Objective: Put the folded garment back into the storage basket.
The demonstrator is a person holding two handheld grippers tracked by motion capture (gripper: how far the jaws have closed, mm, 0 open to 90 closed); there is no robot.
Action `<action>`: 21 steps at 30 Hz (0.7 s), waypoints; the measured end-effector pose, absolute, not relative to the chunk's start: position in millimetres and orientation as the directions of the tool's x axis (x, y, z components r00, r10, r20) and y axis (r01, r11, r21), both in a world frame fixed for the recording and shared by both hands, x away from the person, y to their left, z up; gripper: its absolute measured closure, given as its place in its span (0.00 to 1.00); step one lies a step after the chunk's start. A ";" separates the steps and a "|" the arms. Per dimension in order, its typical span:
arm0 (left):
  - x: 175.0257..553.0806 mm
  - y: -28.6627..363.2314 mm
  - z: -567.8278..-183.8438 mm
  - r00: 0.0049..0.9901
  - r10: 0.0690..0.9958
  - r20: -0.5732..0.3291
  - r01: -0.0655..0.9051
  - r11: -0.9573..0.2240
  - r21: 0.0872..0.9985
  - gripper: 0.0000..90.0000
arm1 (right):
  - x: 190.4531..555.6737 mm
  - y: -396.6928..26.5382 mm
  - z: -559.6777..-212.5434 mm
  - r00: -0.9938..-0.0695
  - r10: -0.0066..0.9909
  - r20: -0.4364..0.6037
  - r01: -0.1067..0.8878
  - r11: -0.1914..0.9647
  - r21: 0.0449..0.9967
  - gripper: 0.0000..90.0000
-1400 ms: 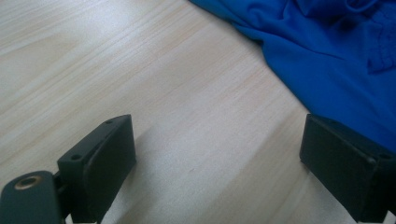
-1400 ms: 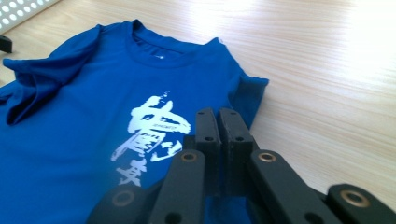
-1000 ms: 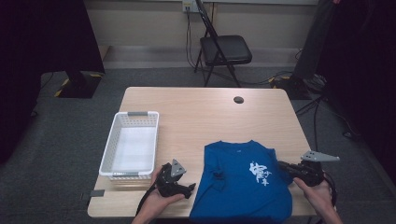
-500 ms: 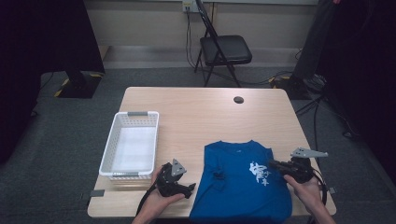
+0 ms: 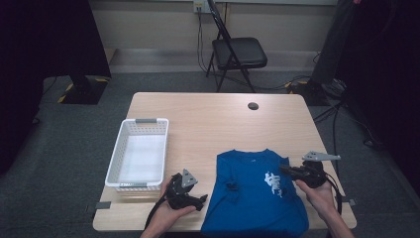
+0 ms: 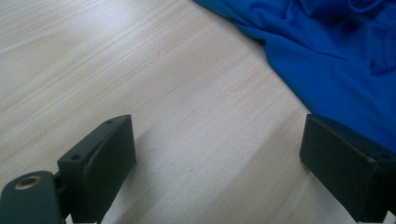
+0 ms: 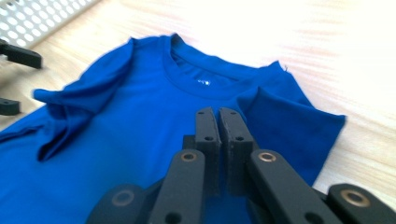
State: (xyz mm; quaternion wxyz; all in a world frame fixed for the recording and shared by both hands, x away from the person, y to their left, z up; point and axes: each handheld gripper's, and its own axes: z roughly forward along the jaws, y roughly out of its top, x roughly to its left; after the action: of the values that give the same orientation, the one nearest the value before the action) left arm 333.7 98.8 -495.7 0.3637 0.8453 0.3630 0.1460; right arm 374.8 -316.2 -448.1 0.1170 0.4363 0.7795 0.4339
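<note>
White basket [image 5: 141, 153] sits empty at the left of the table [image 5: 218, 119], well apart from the work. Next to the right, near the front edge, the left gripper [image 5: 194, 198] rests low on the wood, jaws spread wide with only bare table between them; in the left gripper view the blue shirt's [image 6: 336, 56] edge lies just beyond its far-side jaw, not gripped. The blue shirt [image 5: 257, 193] lies flat, front up, collar toward the far side, hem at the front edge, so its long axis runs near to far. Its left sleeve looks rumpled and folded in. Further right, the right gripper [image 5: 287, 170] hovers over the shirt's right shoulder area, jaws pressed together with nothing between them; in the right gripper view it points across the cloth toward the collar [image 7: 196, 84], the right sleeve [image 7: 299, 126] just beside it. Judgement: the right gripper is nearer to cloth, though it must open before taking that sleeve. A small dark disc [image 5: 253, 105] lies at the far right.
</note>
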 end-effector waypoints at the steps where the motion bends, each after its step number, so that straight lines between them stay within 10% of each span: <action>1: 333.7 98.7 -495.7 0.694 0.720 -0.017 0.508 -0.472 0.721 0.11 | 377.5 -313.9 -450.7 -0.593 0.783 0.188 0.584 0.258 0.770 0.97; 21: 337.1 96.6 -497.9 0.677 0.736 -0.013 0.519 -0.464 0.718 0.02 | 395.7 -275.5 -471.0 -0.662 0.732 0.160 0.572 0.356 0.739 0.90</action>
State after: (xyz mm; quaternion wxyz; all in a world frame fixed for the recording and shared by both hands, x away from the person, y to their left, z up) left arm 337.1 96.6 -497.9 0.3595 0.8421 0.3725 0.1511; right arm 395.7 -275.5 -471.0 0.0990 0.3987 0.8175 0.4037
